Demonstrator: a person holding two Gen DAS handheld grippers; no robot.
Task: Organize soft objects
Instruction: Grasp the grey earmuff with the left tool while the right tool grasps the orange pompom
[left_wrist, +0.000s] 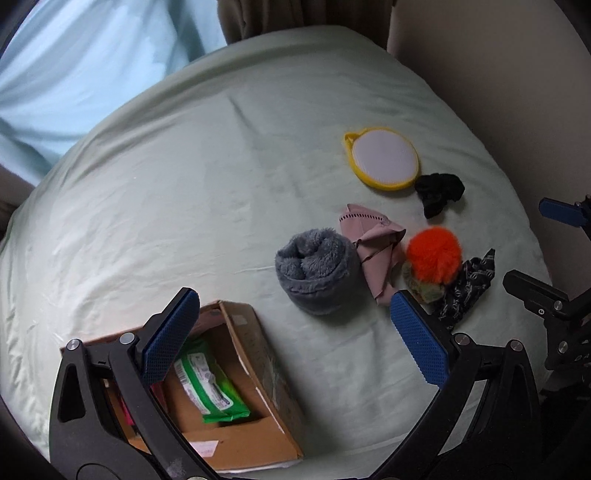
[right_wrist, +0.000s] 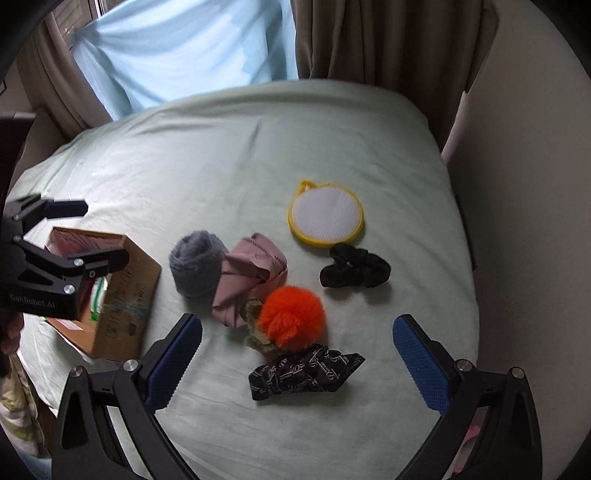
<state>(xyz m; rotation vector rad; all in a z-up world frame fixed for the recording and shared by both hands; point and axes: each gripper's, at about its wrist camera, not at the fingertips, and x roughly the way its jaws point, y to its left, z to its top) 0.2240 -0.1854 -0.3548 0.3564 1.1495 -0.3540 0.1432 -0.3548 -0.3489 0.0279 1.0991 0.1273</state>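
Observation:
Soft items lie on a pale green bed: a rolled grey fleece (left_wrist: 318, 271) (right_wrist: 197, 263), a pink cloth (left_wrist: 373, 243) (right_wrist: 249, 278), an orange pompom (left_wrist: 434, 254) (right_wrist: 291, 317), a black patterned cloth (left_wrist: 467, 290) (right_wrist: 304, 373), a black scrunchie (left_wrist: 439, 192) (right_wrist: 354, 271) and a round yellow-rimmed pad (left_wrist: 384, 158) (right_wrist: 325, 218). My left gripper (left_wrist: 295, 343) is open and empty above the cardboard box (left_wrist: 258, 369) (right_wrist: 125, 295). My right gripper (right_wrist: 297, 362) is open and empty, hovering over the patterned cloth.
The box holds a green packet (left_wrist: 210, 387) and pink items. The bed (left_wrist: 166, 184) ends at a wall on the right. Blue and brown curtains (right_wrist: 177, 48) hang behind it. The left gripper's body (right_wrist: 48, 273) shows over the box in the right wrist view.

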